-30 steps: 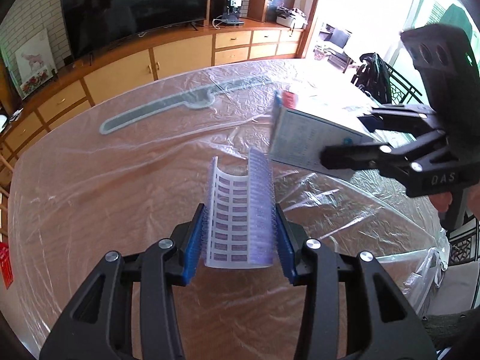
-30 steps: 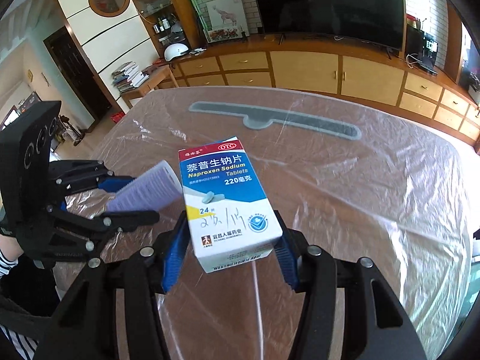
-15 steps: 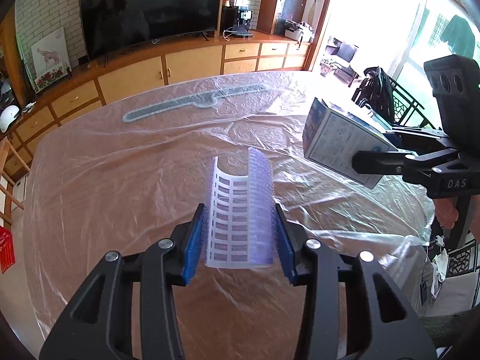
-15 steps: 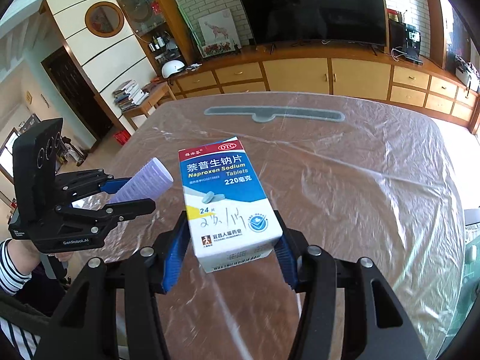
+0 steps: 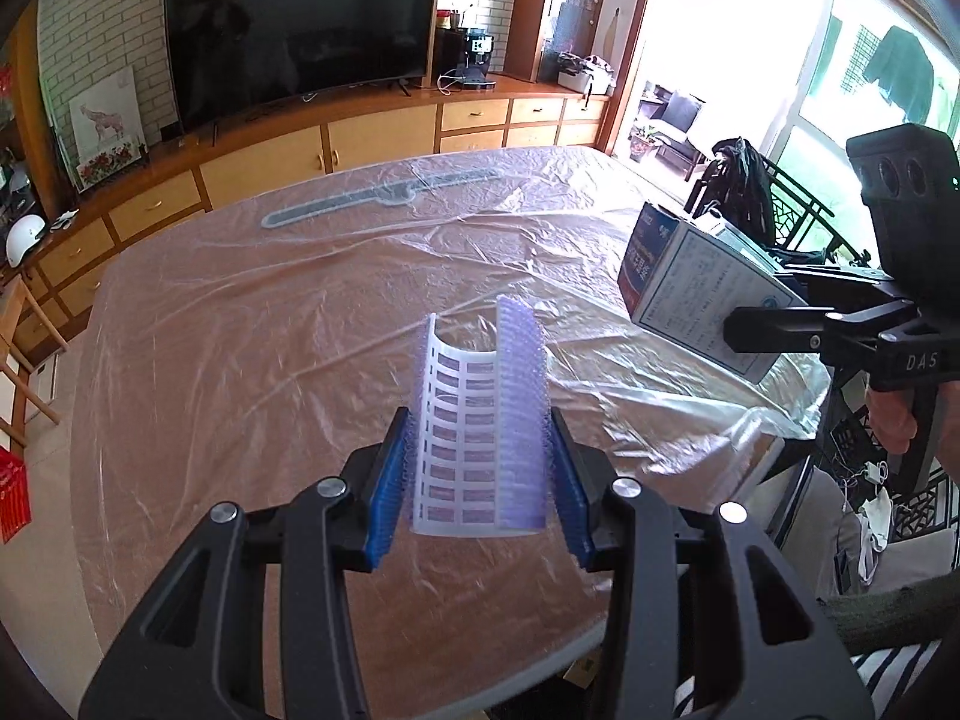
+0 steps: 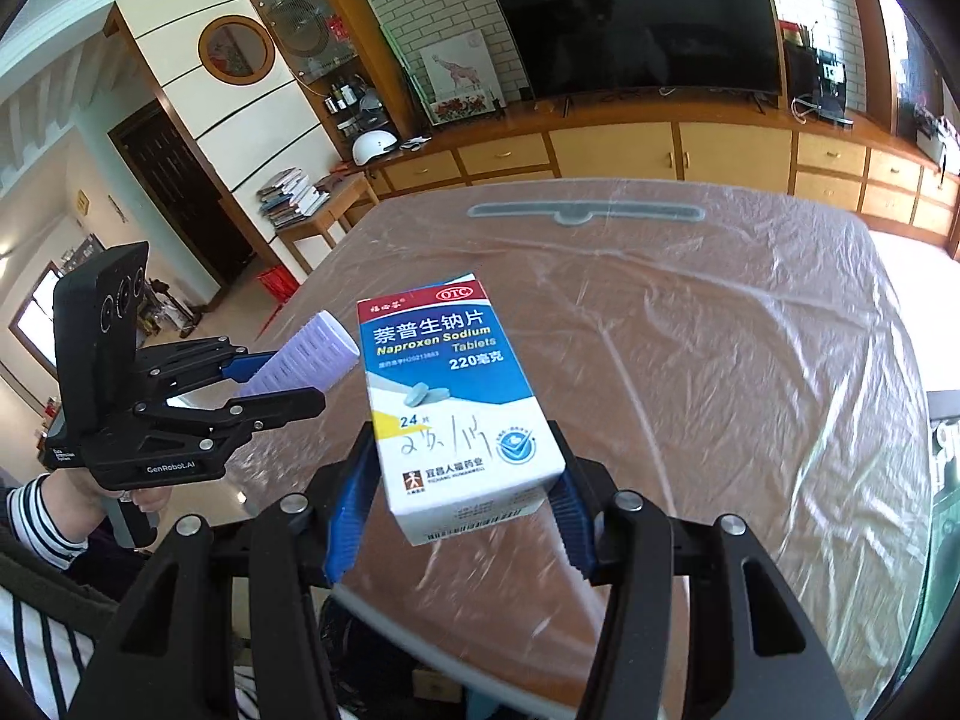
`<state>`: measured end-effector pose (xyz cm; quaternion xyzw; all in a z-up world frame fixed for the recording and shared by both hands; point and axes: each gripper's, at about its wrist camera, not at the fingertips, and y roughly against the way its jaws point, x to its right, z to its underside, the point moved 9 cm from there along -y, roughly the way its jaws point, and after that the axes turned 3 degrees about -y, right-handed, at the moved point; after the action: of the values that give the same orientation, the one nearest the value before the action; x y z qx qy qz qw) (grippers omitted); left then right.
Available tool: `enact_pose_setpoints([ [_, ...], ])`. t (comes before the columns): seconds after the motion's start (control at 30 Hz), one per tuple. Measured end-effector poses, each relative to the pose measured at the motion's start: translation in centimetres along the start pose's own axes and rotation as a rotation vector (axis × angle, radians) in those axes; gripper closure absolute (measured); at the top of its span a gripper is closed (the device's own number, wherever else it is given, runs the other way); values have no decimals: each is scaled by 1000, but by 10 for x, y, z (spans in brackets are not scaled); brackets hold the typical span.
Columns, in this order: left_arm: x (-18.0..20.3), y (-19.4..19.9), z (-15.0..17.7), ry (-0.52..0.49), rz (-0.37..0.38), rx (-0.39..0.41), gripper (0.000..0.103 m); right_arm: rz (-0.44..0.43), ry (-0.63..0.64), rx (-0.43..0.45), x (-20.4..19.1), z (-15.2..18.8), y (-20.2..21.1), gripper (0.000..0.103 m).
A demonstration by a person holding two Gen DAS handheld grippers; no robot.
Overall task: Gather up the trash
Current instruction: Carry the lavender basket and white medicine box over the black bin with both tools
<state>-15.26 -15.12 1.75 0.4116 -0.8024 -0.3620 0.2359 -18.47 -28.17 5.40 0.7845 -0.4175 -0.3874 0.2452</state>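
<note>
Left wrist view: both grippers now back at the table's [image 5: 252, 360] near edge.
Left gripper [image 5: 477, 474] stays clamped on the curled blister sheet [image 5: 474, 438]; right gripper [image 6: 459, 510] on the medicine box [image 6: 456, 396], both held higher than before.

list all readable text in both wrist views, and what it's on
"OTC", "萘普生钠片", "Naproxen Sodium Tablets", "220毫克", "24": front of the medicine box.
Handwriting below the "24", the small code line, the maker's line and the barcode digits on the box: not readable.
"GenRobot.AI": body of the left gripper.
"DAS": body of the right gripper.
Print on the blister pack and on the box's side panel: too small to read.
</note>
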Motion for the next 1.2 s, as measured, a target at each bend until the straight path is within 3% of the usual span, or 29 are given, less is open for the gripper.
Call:
enact_pose_setpoints([
  [0.47, 38, 31, 42, -34, 43, -21, 58, -119, -46, -64, -19, 58, 29, 51],
  [0.9, 78, 44, 80, -113, 90, -64, 58, -141, 2, -156, -34, 110, 41, 51],
  [1.2, 102, 43, 119, -178, 131, -147, 58, -137, 14, -237, -37, 149, 39, 51],
])
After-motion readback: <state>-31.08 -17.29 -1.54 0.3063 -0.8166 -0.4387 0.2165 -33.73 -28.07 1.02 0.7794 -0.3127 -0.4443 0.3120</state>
